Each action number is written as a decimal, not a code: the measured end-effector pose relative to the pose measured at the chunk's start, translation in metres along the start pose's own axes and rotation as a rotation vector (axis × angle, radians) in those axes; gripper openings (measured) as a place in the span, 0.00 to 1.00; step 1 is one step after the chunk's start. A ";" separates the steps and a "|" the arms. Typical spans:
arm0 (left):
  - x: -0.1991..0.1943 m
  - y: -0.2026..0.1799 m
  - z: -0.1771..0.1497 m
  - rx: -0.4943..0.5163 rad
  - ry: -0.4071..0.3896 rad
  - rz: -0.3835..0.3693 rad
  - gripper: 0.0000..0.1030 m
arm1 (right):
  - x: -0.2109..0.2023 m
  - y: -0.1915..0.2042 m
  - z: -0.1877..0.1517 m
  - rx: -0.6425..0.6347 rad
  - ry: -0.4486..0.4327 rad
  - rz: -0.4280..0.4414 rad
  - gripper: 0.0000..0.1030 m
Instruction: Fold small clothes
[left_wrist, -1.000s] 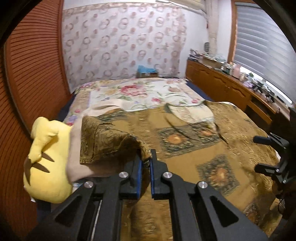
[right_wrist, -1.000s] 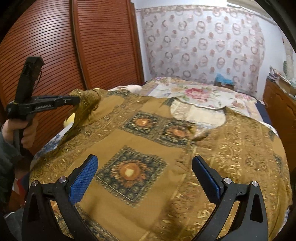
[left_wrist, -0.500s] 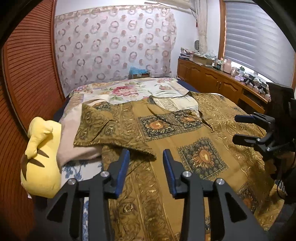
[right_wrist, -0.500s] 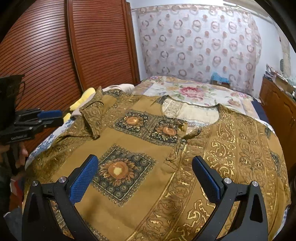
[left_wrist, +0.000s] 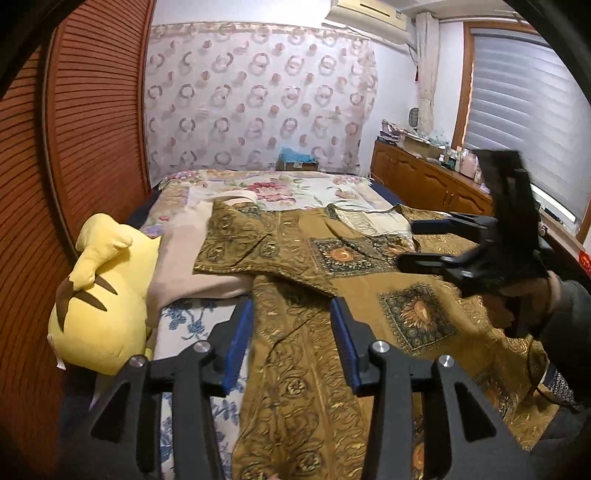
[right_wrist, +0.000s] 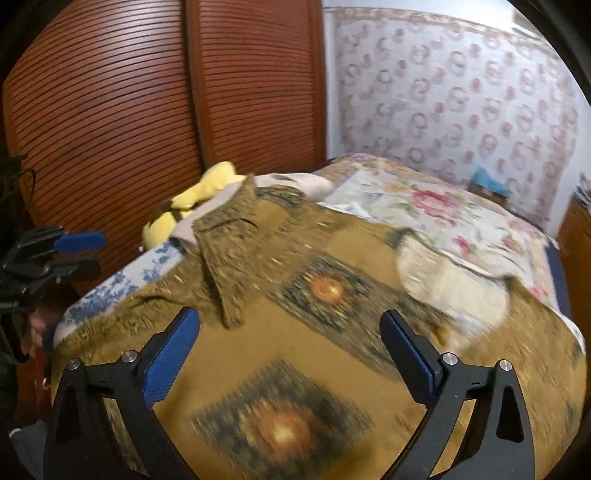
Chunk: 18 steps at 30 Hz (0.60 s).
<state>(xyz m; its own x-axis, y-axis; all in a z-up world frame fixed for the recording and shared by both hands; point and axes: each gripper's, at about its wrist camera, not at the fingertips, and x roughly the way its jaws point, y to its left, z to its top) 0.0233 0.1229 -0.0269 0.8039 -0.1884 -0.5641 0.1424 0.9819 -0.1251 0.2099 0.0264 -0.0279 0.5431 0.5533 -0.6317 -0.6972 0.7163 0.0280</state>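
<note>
Spread flat across the bed, front side up: a brown-gold patterned shirt, taking up most of the near half of the mattress. Left sleeve folded inward, lying across the chest with its cuff end pointing toward the middle of the garment. Pale lining showing at the open neckline, toward the far end. Square sunflower-like medallions down the front.

Just over the shirt's left side, the left gripper: blue-padded fingers partway apart and opening, cloth lying under the gap but not pinched by either pad. Over the middle of the shirt, the right gripper: fingers very wide, just starting to close, nothing between the pads, only fabric beneath. Seen blurred in the right wrist view. Held by a person's hand in a dark sleeve.

Beside the folded sleeve, toward the wardrobe: a beige cloth, and touching it a yellow plush toy at the bed's left edge. Beyond the shirt, a floral bedspread. Along the left, a reddish slatted wardrobe door; at the far end, a curtain with ring patterns; at the right, a wooden cabinet under a window blind.
</note>
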 end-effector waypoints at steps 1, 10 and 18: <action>-0.001 0.003 -0.001 -0.007 0.000 -0.008 0.41 | 0.011 0.004 0.006 -0.012 0.008 0.015 0.93; -0.009 0.020 -0.011 -0.041 0.001 0.004 0.41 | 0.085 0.044 0.035 -0.114 0.111 0.141 0.73; -0.008 0.025 -0.018 -0.057 0.010 0.003 0.42 | 0.113 0.044 0.044 -0.140 0.171 0.059 0.24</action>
<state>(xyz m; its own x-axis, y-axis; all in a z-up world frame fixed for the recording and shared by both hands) 0.0101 0.1485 -0.0397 0.7987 -0.1859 -0.5722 0.1068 0.9798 -0.1692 0.2608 0.1390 -0.0641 0.4209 0.5036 -0.7545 -0.7899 0.6124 -0.0320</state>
